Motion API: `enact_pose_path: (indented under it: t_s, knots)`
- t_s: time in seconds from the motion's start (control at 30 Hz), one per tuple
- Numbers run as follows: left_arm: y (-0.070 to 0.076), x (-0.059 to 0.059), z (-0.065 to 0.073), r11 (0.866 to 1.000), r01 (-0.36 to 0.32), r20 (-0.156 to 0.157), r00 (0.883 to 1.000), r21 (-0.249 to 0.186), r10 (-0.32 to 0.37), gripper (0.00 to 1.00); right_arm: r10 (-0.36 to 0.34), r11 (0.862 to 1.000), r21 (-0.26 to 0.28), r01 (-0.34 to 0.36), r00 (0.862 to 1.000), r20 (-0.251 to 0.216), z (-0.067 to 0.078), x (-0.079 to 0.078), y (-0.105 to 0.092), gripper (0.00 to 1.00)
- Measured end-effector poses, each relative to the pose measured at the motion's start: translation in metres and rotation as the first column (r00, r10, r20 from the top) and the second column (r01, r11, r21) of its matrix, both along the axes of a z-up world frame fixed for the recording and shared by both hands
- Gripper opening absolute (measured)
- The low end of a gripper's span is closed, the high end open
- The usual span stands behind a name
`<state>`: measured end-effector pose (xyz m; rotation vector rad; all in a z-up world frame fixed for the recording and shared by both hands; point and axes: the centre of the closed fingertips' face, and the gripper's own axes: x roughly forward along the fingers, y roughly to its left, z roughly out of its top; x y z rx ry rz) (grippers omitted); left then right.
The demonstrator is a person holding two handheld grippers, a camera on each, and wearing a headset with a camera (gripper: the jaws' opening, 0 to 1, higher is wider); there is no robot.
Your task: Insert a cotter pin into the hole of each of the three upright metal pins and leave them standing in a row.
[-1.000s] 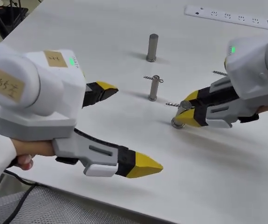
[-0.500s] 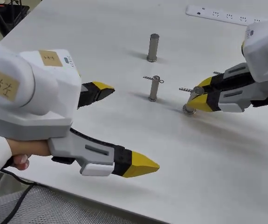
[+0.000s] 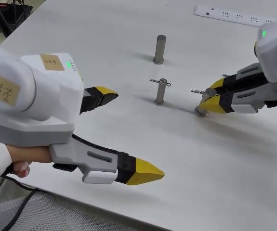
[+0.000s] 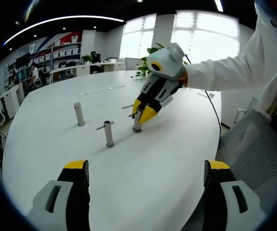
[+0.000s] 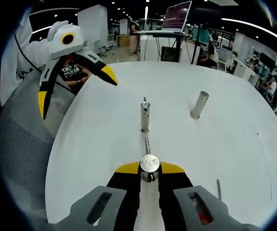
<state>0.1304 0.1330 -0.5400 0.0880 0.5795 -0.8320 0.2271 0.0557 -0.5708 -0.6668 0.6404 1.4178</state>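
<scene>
- The white oval table (image 3: pixel 128 29) is offering open surface around the pins, with its near edge running beneath the left gripper.
- The white-and-yellow left gripper (image 3: pixel 137 132) is hovering with jaws spread wide, holding nothing.
- The white-and-yellow right gripper (image 3: pixel 209 100) is clamping the nearest upright grey metal pin (image 3: pixel 202 109), near the cotter-pinned middle pin (image 3: pixel 161 94).

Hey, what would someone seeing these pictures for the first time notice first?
The white left gripper looms in the head view's foreground, jaws wide open above the table. On the right, the right gripper grips the nearest metal pin, a cotter pin through its top; the middle pin carries one too, the far pin none.
</scene>
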Motion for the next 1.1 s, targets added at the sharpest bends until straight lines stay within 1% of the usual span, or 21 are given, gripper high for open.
enact_pose_path:
  t_s: [0.27, 0.37, 0.47, 0.6, 0.67, 0.73, 0.8, 0.93, 1.1]
  knots:
    - [0.000, 0.000, -0.003, 1.000, 0.003, -0.007, 1.000, 0.007, -0.003, 0.99, -0.005, 1.000, 0.013, 0.005, 1.000, -0.010, 0.000, -0.001, 0.003, 0.08]
    - [-0.001, -0.001, -0.002, 1.000, 0.000, -0.011, 1.000, -0.004, -0.001, 0.99, 0.000, 1.000, 0.020, 0.000, 1.000, -0.017, 0.000, -0.003, 0.005, 0.08]
    - [0.000, 0.000, -0.002, 1.000, -0.002, -0.011, 1.000, 0.001, 0.002, 0.99, -0.002, 1.000, 0.021, 0.002, 1.000, -0.010, 0.000, -0.001, 0.006, 0.08]
    - [-0.001, -0.001, -0.002, 1.000, 0.001, -0.010, 1.000, -0.001, -0.001, 0.99, -0.002, 1.000, 0.026, 0.003, 1.000, -0.012, 0.000, -0.001, 0.007, 0.08]
    - [-0.001, -0.001, -0.003, 1.000, 0.004, -0.015, 1.000, 0.000, -0.004, 0.99, 0.005, 1.000, 0.026, -0.004, 1.000, -0.009, -0.001, 0.002, 0.007, 0.08]
    - [-0.001, -0.002, -0.006, 1.000, 0.006, -0.027, 1.000, 0.003, -0.006, 0.99, 0.004, 1.000, 0.027, -0.004, 1.000, -0.011, -0.001, 0.003, 0.008, 0.08]
    - [0.000, -0.002, -0.008, 1.000, 0.007, -0.032, 0.999, 0.011, -0.006, 0.98, 0.005, 1.000, 0.028, -0.005, 1.000, -0.012, -0.001, 0.003, 0.008, 0.08]
    - [0.000, -0.002, -0.009, 1.000, 0.007, -0.035, 0.999, 0.018, -0.006, 0.98, -0.009, 0.999, 0.037, 0.010, 1.000, -0.020, 0.000, 0.003, 0.010, 0.08]
    - [0.000, -0.003, -0.009, 1.000, 0.010, -0.037, 0.999, 0.019, -0.009, 0.97, 0.000, 0.999, 0.039, 0.001, 1.000, -0.018, 0.001, 0.001, 0.011, 0.08]
